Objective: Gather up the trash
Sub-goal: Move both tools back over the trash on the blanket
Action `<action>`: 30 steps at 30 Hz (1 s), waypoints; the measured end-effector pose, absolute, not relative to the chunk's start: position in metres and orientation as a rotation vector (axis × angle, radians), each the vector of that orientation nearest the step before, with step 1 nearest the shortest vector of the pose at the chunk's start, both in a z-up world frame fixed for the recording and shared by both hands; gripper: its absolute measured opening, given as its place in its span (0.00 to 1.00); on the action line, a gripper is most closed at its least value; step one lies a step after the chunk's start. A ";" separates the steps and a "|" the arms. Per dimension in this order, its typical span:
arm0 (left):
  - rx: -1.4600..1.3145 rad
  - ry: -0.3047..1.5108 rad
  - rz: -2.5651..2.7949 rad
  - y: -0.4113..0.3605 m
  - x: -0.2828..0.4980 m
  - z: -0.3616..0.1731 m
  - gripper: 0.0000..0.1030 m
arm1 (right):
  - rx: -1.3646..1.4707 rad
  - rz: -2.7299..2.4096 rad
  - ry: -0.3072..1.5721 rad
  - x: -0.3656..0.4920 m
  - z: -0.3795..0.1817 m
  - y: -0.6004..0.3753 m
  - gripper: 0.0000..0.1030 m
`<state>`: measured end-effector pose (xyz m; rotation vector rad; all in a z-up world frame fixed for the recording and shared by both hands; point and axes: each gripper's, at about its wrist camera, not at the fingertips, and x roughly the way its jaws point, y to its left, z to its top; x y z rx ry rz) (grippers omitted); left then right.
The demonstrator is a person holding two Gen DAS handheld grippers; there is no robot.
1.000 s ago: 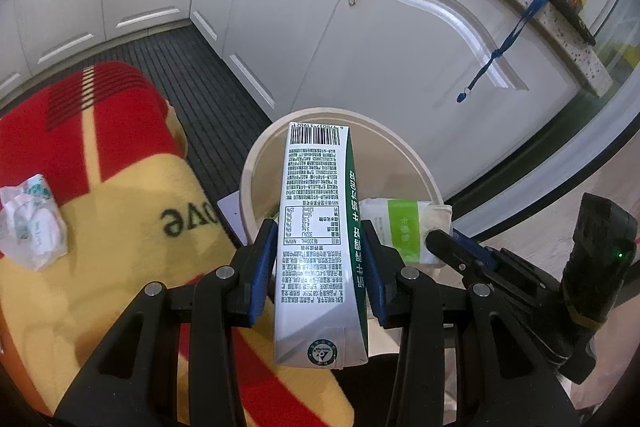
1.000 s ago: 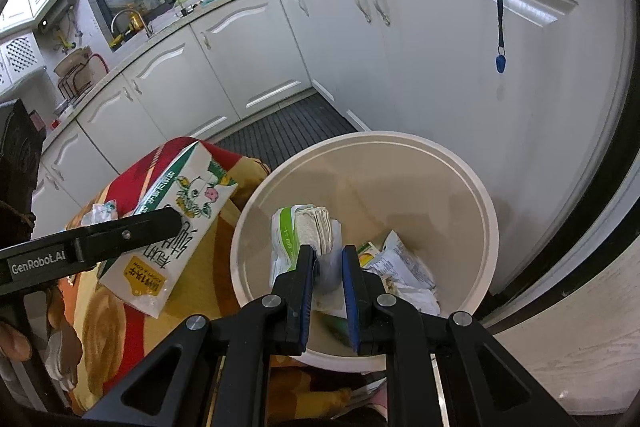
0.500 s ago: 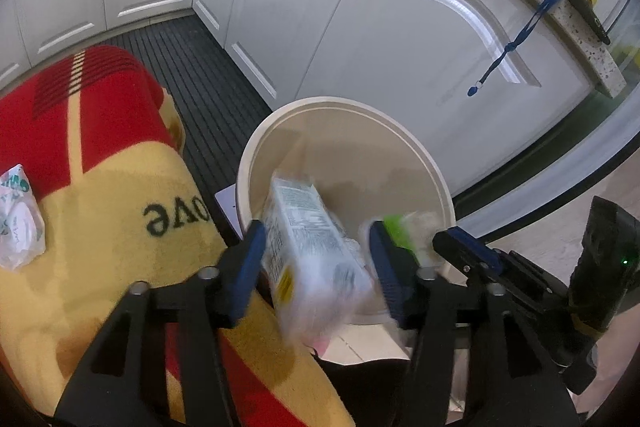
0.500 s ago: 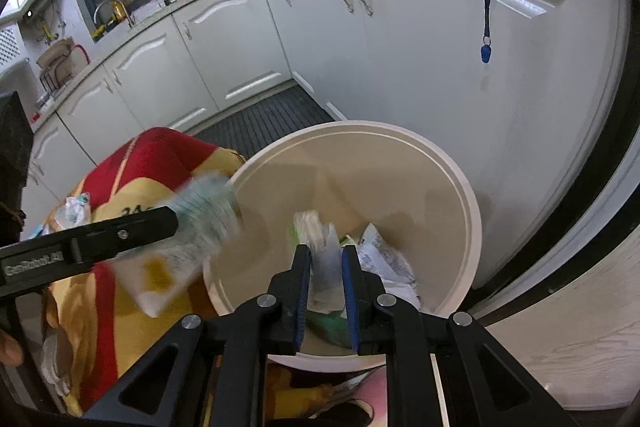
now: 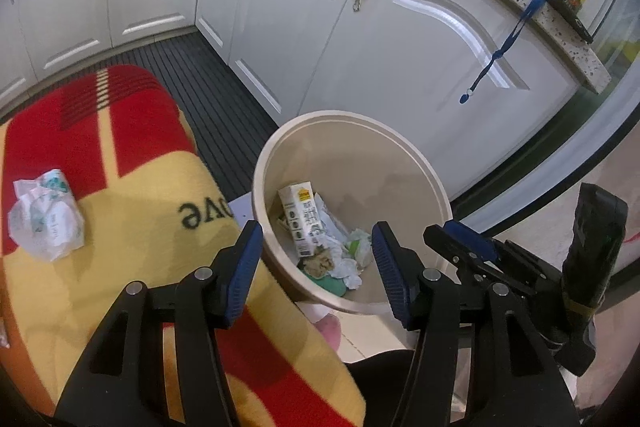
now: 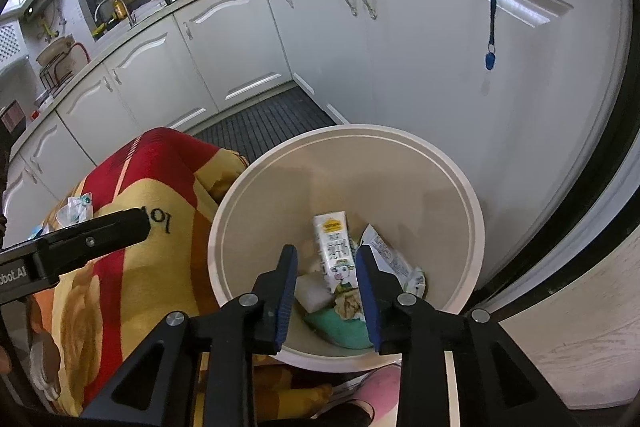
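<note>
A beige round trash bin (image 5: 434, 183) stands on the floor by the cabinets; it also shows in the right wrist view (image 6: 472, 211). Inside lie a white milk carton (image 5: 300, 219) (image 6: 336, 251), crumpled wrappers (image 5: 348, 251) and a green packet (image 6: 340, 323). My left gripper (image 5: 316, 263) is open and empty above the bin's near rim. My right gripper (image 6: 326, 275) is open and empty above the bin. A crumpled white wrapper (image 5: 44, 215) lies on the red and yellow blanket (image 5: 132, 239) to the left; it also shows in the right wrist view (image 6: 76, 207).
White kitchen cabinets (image 5: 320, 27) stand behind the bin, with a blue lanyard (image 5: 500, 51) hanging from the counter edge. A dark ribbed mat (image 5: 192, 75) covers the floor by the cabinets. The blanket-covered surface (image 6: 132, 219) sits beside the bin.
My left gripper opened and the milk carton fell into the bin. My right gripper opened and let its green-and-white packet drop into the bin.
</note>
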<state>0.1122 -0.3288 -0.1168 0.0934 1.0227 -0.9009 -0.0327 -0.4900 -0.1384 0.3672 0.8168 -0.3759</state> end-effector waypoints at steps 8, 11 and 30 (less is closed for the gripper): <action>0.080 0.982 -0.869 -0.303 0.109 -0.107 0.54 | 0.343 -0.357 0.807 -0.025 -0.130 -0.480 0.32; 0.074 0.972 -0.854 -0.292 0.109 -0.104 0.54 | 0.330 -0.346 0.805 -0.022 -0.126 -0.473 0.32; 0.068 0.924 -0.659 -0.190 0.106 -0.096 0.54 | 0.271 -0.171 0.793 0.004 -0.107 -0.398 0.41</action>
